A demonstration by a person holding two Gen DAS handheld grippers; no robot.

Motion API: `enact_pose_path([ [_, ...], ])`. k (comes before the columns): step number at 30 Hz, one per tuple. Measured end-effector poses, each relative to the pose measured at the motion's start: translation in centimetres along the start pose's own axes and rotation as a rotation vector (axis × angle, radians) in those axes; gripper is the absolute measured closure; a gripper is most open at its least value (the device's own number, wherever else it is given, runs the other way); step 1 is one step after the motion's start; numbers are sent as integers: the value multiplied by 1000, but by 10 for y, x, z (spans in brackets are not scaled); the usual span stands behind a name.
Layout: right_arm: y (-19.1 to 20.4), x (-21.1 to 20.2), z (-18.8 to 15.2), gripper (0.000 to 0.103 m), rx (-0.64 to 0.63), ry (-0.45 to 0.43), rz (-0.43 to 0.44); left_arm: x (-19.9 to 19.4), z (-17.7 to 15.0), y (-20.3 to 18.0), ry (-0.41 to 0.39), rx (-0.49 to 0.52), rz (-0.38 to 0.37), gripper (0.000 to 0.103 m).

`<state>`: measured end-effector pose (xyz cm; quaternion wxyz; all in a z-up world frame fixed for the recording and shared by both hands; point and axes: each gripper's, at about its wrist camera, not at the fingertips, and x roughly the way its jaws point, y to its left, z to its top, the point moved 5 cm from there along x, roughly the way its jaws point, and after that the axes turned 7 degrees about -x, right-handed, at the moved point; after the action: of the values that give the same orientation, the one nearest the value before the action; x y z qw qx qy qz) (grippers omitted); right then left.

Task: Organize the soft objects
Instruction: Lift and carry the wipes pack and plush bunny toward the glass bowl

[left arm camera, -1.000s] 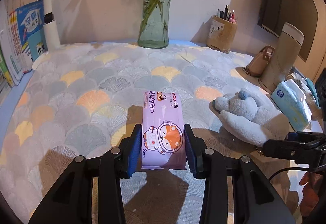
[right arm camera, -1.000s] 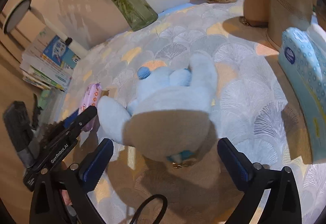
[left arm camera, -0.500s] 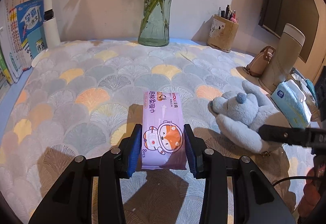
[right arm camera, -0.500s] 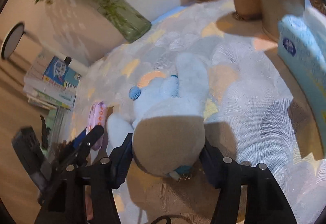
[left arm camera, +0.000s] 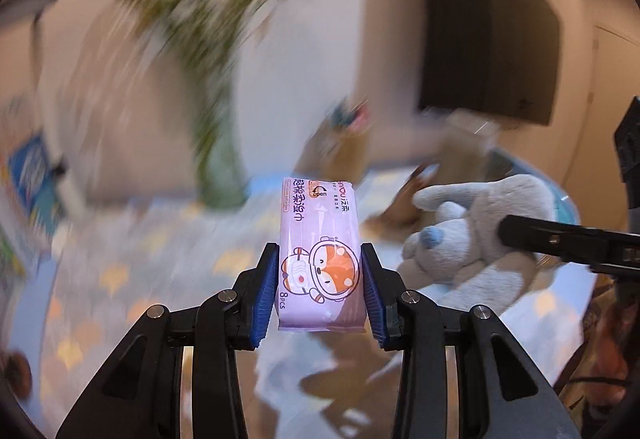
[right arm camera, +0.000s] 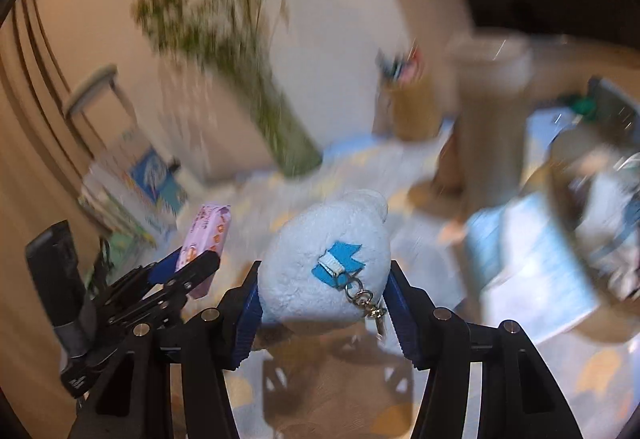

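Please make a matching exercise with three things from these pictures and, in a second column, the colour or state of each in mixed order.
Things:
1. wipes pack
2. plush toy
3. keyring clasp

Colour or state:
A. pale blue, held in the right hand-held gripper
B. metal, hanging from a blue tag
C. purple, held in the left hand-held gripper

Pairs: 1-C, 2-A, 3-B

Blurred beyond reading in both views: vase, pen holder, books and tablecloth; cut off at the right edge, the plush toy's far side.
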<state>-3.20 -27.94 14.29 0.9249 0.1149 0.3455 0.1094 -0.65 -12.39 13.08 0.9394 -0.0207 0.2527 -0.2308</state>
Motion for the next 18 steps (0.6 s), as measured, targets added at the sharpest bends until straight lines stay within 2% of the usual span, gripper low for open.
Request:
enact_pose_path([
  [3,-28,-43,24,47,25,-109,-46,-7,31,-49,-51,67,-71,67],
  [7,-81,-87,49,47,88,-216,-135,5,58,-117,-46,110,-195,66],
  [13,-173,-120,59,47,255,-269,-229,43,71,-198,-8,142,-303,67],
  [18,-254,-125,50,47,428,-270,-324,84,59,-250,55,189,-336,67],
])
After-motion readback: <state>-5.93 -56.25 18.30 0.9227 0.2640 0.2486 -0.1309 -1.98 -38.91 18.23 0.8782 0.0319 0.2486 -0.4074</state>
